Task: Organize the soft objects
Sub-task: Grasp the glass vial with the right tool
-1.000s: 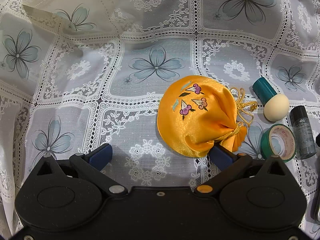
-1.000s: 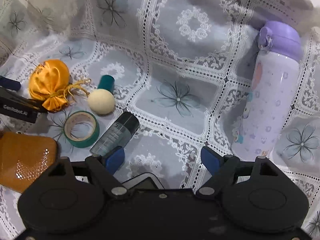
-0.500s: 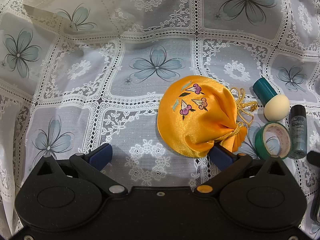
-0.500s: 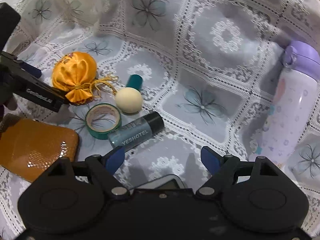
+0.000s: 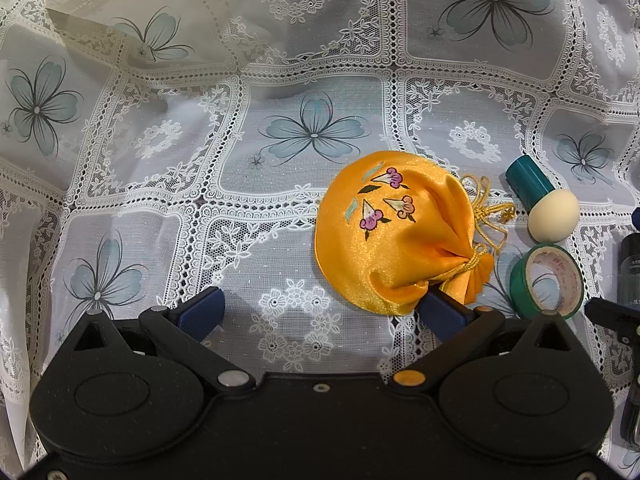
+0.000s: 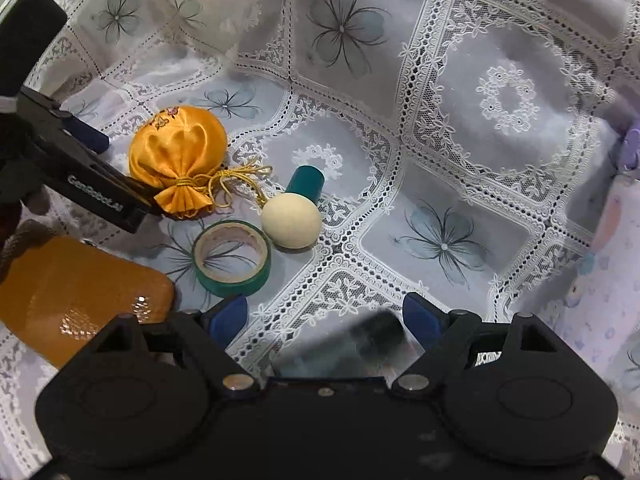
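An orange drawstring pouch [image 5: 394,236] with flower prints lies on the lace cloth; it also shows in the right wrist view [image 6: 180,156]. My left gripper [image 5: 320,314] is open, its right fingertip touching the pouch's near edge. A cream makeup sponge on a teal handle [image 5: 552,210] lies right of the pouch, also in the right wrist view [image 6: 291,220]. My right gripper [image 6: 326,316] is open, with a dark blurred bottle [image 6: 368,340] lying between its fingers.
A green tape roll [image 6: 232,258] lies beside the sponge, also in the left wrist view [image 5: 548,282]. An orange textured case [image 6: 76,292] lies at the left. A lilac flask [image 6: 612,232] stands at the right edge. The cloth rises in folds at the back.
My right gripper has swung left and forward over the dark bottle, which now lies between its fingers. My left gripper and the pouch have not moved.
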Demonstrator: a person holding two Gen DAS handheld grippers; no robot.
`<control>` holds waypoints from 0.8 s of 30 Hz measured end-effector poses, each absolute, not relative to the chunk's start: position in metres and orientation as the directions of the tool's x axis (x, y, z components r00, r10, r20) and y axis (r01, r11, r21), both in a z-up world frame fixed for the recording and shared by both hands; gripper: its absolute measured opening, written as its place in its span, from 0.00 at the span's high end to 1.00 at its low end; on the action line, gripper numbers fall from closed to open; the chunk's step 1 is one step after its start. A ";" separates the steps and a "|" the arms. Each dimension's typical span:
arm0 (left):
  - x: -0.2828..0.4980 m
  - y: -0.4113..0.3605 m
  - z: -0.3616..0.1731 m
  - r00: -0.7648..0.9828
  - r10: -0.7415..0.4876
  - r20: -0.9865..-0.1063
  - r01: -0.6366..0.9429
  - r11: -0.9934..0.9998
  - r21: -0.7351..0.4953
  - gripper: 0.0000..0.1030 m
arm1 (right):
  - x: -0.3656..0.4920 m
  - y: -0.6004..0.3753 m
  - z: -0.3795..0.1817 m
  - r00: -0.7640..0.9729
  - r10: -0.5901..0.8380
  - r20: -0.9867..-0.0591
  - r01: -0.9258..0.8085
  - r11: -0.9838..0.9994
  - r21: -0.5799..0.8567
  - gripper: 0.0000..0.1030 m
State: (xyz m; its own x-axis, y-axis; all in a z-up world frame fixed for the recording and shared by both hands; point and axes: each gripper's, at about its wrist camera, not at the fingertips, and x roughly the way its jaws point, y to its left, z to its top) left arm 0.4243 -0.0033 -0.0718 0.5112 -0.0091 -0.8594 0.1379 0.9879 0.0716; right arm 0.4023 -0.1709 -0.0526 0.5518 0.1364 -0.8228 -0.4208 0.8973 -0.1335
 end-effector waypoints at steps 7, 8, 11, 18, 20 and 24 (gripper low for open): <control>0.424 -0.004 -0.071 0.513 -0.010 -0.858 0.139 0.988 0.072 0.02 | 0.392 -0.188 -0.038 0.548 0.198 -0.812 -0.504 0.854 -0.131 0.17; 0.424 -0.004 -0.071 0.512 -0.009 -0.859 0.138 0.988 0.072 0.02 | 0.392 -0.192 -0.037 0.541 0.202 -0.817 -0.509 0.852 -0.127 0.16; 0.424 -0.004 -0.071 0.510 -0.007 -0.860 0.136 0.988 0.072 0.02 | 0.392 -0.199 -0.036 0.528 0.208 -0.823 -0.518 0.847 -0.118 0.16; 0.424 -0.004 -0.072 0.504 -0.006 -0.864 0.134 0.988 0.071 0.02 | 0.389 -0.193 -0.046 0.492 0.226 -0.841 -0.565 0.817 -0.111 0.16; 0.425 -0.005 -0.072 0.504 -0.005 -0.864 0.133 0.988 0.072 0.02 | 0.391 -0.192 -0.049 0.487 0.228 -0.843 -0.568 0.816 -0.107 0.16; 0.424 -0.005 -0.072 0.505 -0.002 -0.863 0.131 0.989 0.075 0.02 | 0.395 -0.194 -0.052 0.482 0.246 -0.841 -0.556 0.827 -0.077 0.28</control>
